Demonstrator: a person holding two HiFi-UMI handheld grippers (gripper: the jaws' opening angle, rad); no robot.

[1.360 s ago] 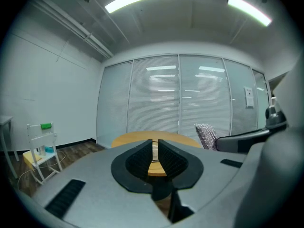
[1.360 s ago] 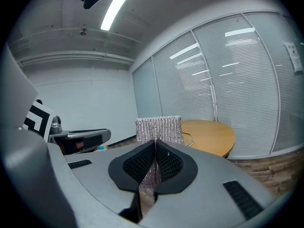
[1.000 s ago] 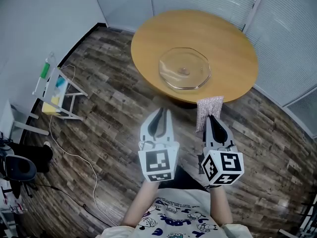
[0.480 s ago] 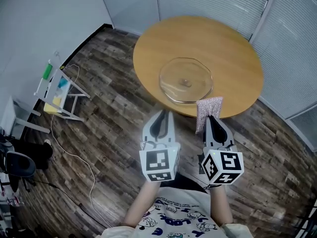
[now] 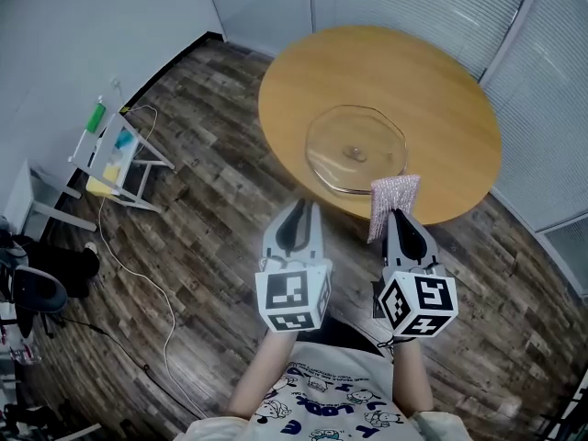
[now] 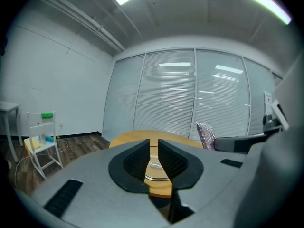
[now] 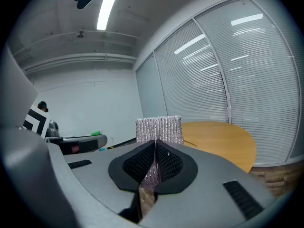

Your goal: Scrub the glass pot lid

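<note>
Both grippers had edged closer to the round wooden table (image 5: 450,72) since the earlier frame; the fingers of the right gripper (image 5: 394,219) were clamped on an upright silvery scrub pad (image 5: 395,191); the left gripper (image 5: 299,208) was closed and empty; the glass pot lid (image 5: 356,150) lay on the table, just ahead of both.

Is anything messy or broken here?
Nothing much. The glass lid lies flat and whole on the round table, and nothing has spilled. The right gripper pinches the sparkly scrubber. Only a loose white cable snakes across the floor.
</note>
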